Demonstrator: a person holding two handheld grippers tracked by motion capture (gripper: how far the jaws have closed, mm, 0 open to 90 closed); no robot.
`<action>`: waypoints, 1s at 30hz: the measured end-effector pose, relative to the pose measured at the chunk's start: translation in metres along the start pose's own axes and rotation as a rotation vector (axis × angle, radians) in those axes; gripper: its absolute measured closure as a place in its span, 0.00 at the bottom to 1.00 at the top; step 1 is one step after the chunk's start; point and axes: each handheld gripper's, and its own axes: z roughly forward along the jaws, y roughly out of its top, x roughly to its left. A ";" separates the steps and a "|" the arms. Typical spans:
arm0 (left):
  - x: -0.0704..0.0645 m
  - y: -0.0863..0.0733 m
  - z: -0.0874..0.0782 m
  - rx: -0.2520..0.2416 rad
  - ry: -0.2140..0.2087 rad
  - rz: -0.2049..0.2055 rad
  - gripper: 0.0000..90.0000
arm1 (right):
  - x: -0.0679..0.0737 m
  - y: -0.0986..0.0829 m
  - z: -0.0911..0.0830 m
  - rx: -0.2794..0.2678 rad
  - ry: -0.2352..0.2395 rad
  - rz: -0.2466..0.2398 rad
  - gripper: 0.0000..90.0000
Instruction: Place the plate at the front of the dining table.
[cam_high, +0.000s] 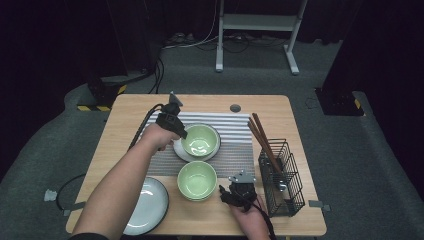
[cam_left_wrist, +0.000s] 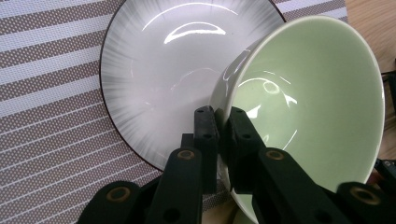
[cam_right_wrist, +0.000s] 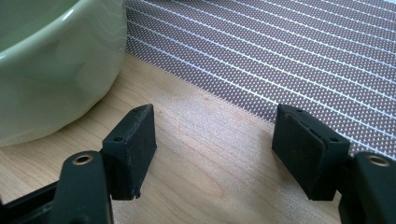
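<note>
Green bowl (cam_left_wrist: 308, 107) tilted over grey plate (cam_left_wrist: 159, 74), rim pinched by left gripper (cam_left_wrist: 223, 135). Right gripper (cam_right_wrist: 215, 149) wide apart, empty, beside second green bowl (cam_right_wrist: 51, 65).

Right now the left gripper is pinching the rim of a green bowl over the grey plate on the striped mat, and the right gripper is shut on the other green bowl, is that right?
Not quite. The right gripper is open and holds nothing: in the right gripper view its jaws stand wide apart over bare table, with the other green bowl beside them. The rest holds: the left gripper pinches the green bowl over the grey plate on the striped mat.
</note>
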 end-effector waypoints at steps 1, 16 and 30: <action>0.000 0.001 0.001 -0.005 -0.002 -0.002 0.93 | 0.000 0.000 0.000 0.000 0.000 0.000 0.33; 0.013 0.006 0.017 -0.012 -0.002 -0.043 0.93 | 0.000 0.000 0.000 0.000 0.000 0.000 0.33; 0.017 0.006 0.024 -0.010 0.003 -0.063 0.93 | 0.000 0.000 0.000 0.000 0.000 0.000 0.33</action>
